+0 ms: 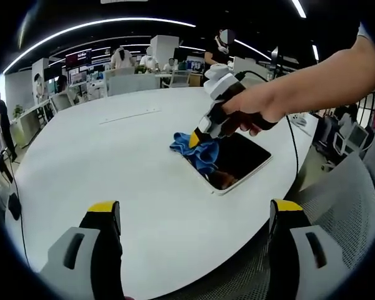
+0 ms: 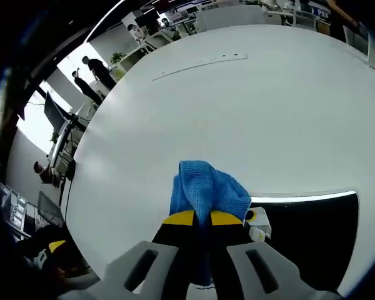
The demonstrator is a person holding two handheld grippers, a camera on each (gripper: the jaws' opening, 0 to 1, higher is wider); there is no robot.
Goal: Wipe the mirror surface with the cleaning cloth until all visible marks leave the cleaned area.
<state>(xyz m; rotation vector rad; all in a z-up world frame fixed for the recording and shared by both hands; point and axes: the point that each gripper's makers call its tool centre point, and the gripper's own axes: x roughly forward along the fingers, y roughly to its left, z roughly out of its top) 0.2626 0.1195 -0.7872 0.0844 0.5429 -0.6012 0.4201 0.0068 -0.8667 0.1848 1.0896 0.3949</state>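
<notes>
A dark rectangular mirror with a white frame lies flat on the round white table, near its right edge. In the left gripper view, the right gripper, held by a hand, is shut on a blue cleaning cloth and presses it onto the mirror's left end. In the right gripper view, that gripper is shut on the blue cloth, which sits at the left edge of the mirror. My left gripper stands open above the table's near edge, holding nothing.
A grey mesh chair stands at the table's near right side. A thin seam strip crosses the far tabletop. Desks, monitors and several people fill the office beyond the table.
</notes>
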